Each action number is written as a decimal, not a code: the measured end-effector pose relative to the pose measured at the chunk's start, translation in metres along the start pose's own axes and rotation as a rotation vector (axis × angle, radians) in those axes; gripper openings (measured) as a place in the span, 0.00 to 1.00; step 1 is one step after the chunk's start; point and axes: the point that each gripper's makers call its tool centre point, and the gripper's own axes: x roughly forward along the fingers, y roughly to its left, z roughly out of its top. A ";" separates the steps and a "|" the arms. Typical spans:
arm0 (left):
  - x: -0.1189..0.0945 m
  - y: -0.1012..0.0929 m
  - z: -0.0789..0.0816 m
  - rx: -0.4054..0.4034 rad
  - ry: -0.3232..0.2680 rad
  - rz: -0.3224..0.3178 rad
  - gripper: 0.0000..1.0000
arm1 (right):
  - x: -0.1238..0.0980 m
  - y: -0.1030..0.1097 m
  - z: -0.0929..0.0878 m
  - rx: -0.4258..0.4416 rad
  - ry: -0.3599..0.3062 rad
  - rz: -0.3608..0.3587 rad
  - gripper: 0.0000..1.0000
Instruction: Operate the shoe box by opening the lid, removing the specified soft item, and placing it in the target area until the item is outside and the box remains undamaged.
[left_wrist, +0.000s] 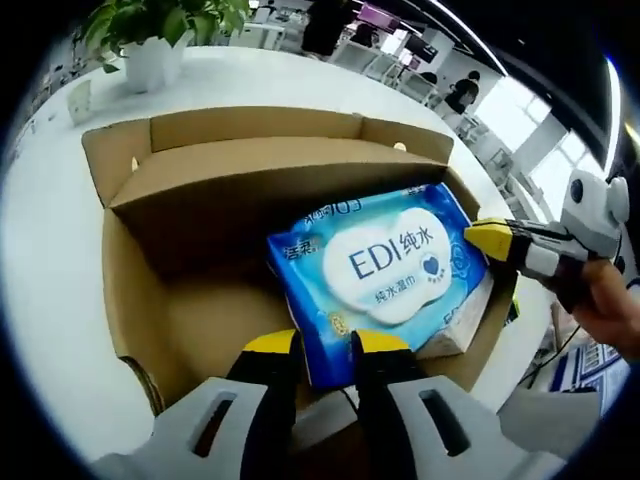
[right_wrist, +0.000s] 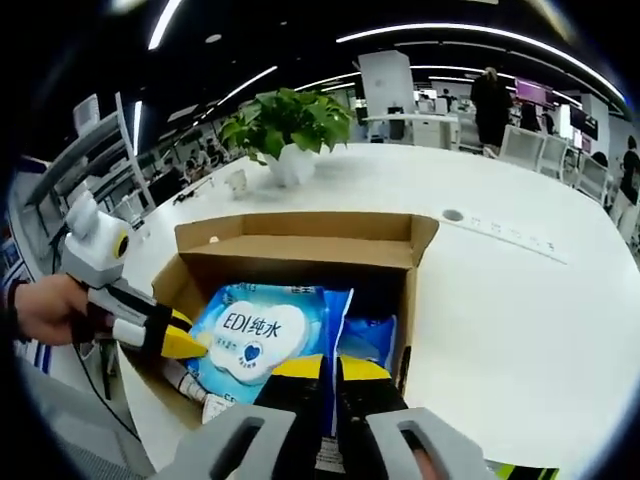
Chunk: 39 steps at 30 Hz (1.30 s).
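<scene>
An open cardboard shoe box (left_wrist: 250, 130) stands on the white table with its flaps folded out. Inside lies a blue wet-wipes pack (left_wrist: 395, 262) with a white label. My left gripper (left_wrist: 325, 345) is shut on the pack's near corner. My right gripper (left_wrist: 490, 238) comes in from the right, its yellow tips on the pack's right edge. In the right gripper view, my right gripper (right_wrist: 332, 368) pinches the pack (right_wrist: 255, 335) at its sealed edge, the left gripper (right_wrist: 185, 345) meets the pack's left side, and the box (right_wrist: 300, 232) sits behind.
More soft packs lie under the blue one: a white one (left_wrist: 455, 330) and another blue one (right_wrist: 372, 340). A potted plant (left_wrist: 150, 50) (right_wrist: 290, 140) stands beyond the box. The white table (right_wrist: 500, 260) stretches wide to the right. A hand (right_wrist: 45, 305) holds the left gripper.
</scene>
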 end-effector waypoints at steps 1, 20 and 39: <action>0.001 0.000 -0.001 -0.005 0.004 -0.003 0.19 | 0.000 0.000 0.000 0.000 0.000 0.001 0.00; -0.012 0.002 0.011 -0.025 -0.124 0.017 0.04 | -0.002 0.021 0.004 -0.070 -0.015 0.073 0.00; -0.042 -0.020 0.028 0.014 -0.216 0.010 0.04 | -0.036 0.023 0.014 -0.034 -0.102 0.040 0.00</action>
